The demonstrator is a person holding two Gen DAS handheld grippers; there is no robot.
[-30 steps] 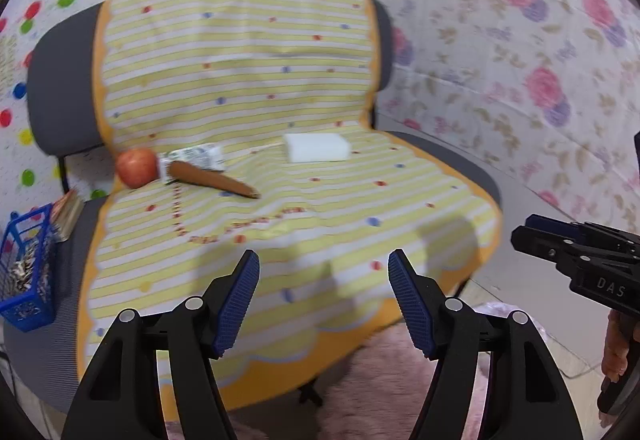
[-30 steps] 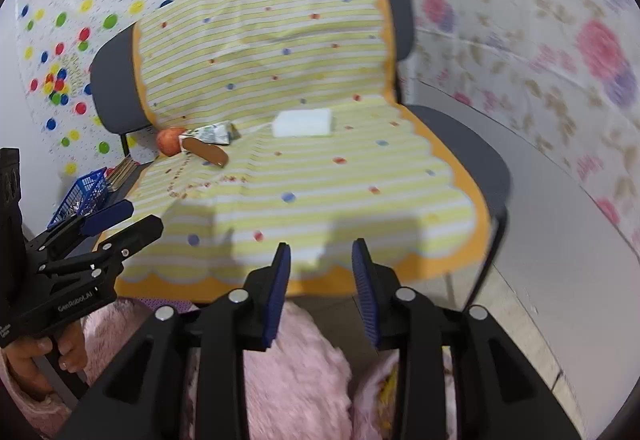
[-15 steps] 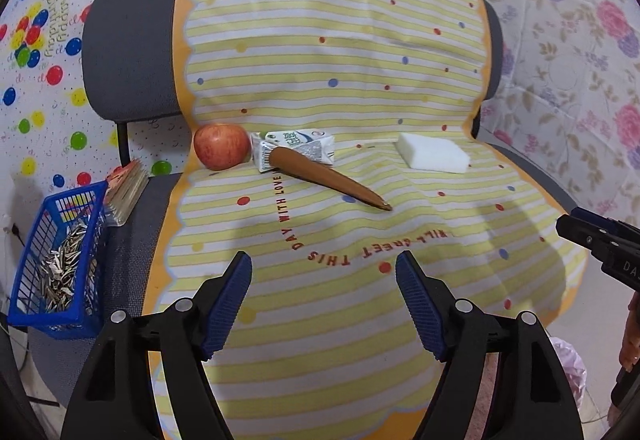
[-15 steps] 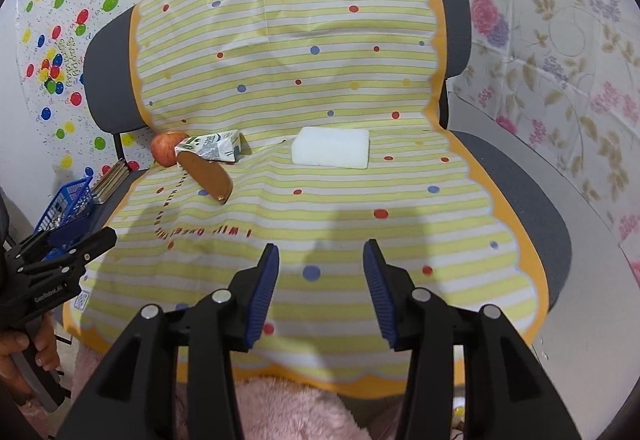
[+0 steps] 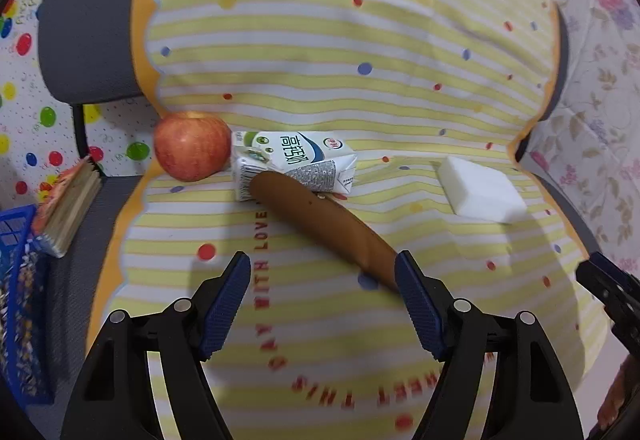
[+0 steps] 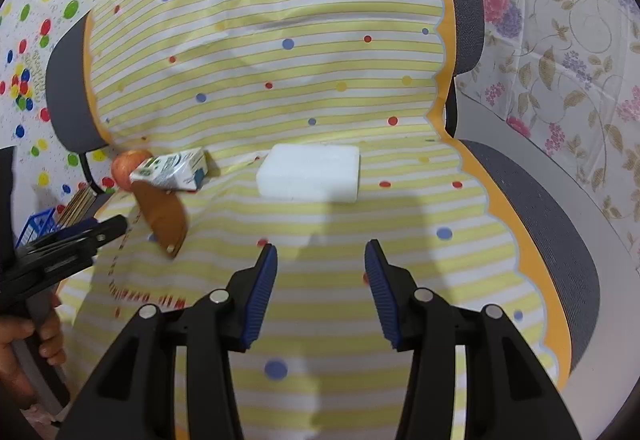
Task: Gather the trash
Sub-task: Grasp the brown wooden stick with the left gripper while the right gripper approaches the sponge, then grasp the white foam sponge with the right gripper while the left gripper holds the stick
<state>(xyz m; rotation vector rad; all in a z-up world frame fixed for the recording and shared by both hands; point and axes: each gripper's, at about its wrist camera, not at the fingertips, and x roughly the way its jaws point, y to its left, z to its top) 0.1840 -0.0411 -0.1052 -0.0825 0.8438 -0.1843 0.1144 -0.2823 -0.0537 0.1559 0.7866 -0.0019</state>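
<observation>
Your left gripper (image 5: 322, 272) is nearest, jaws wide apart w/ nothing clamped, over the striped cloth (image 5: 320, 40) on the chair seat; the tip of the brown tapered piece (image 5: 324, 224) sits just inside its right finger, contact unclear. Your right gripper (image 6: 320, 260) hangs over bare cloth nearer the seat's front, jaws having just opened, partly apart, nothing btwn them. Farther back: the brown piece leans across the front of the milk carton (image 5: 294, 164), which lies on its side touching the red apple (image 5: 192, 146) on its left. White foam block (image 6: 308, 178) lies apart to the right, straight ahead of your right gripper. Blue basket (image 5: 20, 280) sits off the seat's left edge.
</observation>
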